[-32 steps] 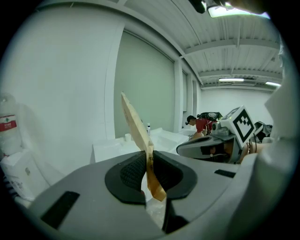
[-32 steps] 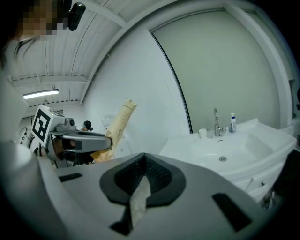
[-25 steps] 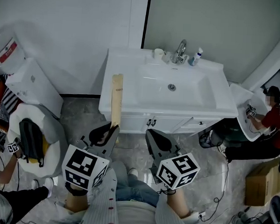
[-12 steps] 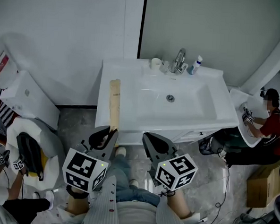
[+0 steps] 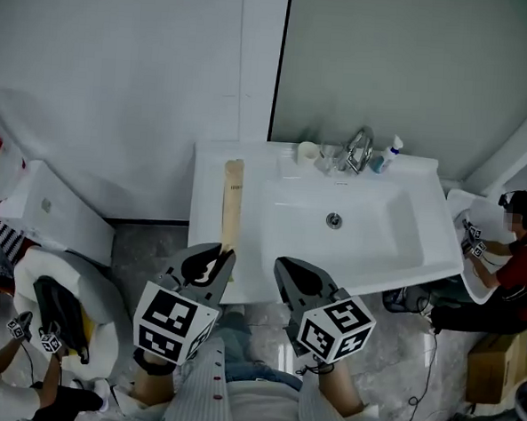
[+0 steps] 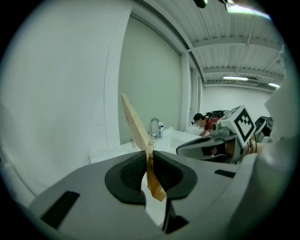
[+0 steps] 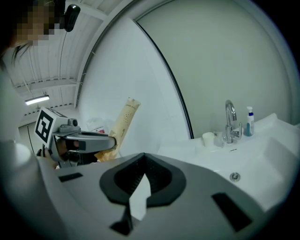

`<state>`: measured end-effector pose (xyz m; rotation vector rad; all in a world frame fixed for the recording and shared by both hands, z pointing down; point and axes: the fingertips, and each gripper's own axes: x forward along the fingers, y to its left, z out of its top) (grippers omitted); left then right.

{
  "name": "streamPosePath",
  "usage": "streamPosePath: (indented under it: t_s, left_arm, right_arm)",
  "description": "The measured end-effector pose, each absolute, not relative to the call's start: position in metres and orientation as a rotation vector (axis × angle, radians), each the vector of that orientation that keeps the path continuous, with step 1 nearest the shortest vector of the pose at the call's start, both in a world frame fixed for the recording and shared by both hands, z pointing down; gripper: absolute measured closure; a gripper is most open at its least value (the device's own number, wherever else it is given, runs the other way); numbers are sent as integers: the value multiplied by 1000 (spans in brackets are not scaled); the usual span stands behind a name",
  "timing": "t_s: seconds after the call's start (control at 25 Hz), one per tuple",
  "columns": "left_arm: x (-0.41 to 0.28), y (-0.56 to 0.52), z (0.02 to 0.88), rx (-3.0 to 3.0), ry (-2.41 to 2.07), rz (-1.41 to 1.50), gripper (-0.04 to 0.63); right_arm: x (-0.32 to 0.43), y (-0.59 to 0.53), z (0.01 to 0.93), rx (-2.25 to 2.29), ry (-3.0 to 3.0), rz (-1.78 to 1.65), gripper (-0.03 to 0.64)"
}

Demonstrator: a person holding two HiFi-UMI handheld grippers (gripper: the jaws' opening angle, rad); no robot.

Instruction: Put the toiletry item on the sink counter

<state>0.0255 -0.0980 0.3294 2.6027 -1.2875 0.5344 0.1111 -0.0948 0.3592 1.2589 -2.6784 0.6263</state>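
Grey marbled floor underfoot, white wall and pale green panel behind. Nearest, left gripper [image 6: 148, 158] clamped tight on the crimped bottom end of the toiletry item [image 5: 232, 203]: long, flat, tan tube, faint dark print along its length, blunt at the far end. Rising out of the jaws at a tilt, leaning left in the left gripper view; lined up over the left strip of the sink counter [image 5: 211, 171] in the head view, carried in the air rather than lying on it. Just beside, right gripper [image 7: 139, 176] closed up, nothing between its pads. Beyond both, white counter with a sunken basin [image 5: 368, 243] and a round drain [image 5: 334, 220]. Along the back rim, left to right: small white cup [image 5: 308, 151], chrome faucet [image 5: 360, 151], white bottle [image 5: 388, 157] with a blue top. Far right, person in red [image 5: 514, 265], crouched low.
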Motion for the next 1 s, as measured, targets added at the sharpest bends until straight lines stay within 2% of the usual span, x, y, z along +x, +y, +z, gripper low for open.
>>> streamPosePath:
  t_s: [0.6,1.0]
  left_arm:
    - [1,-215,353,2581,-1160,614,540]
    - [-16,-246,379,2568,-1080,652,540]
  right_arm:
    - [89,-211,372,1312,-2613,698,606]
    - [68,-233,394,1323,-2547,756,606]
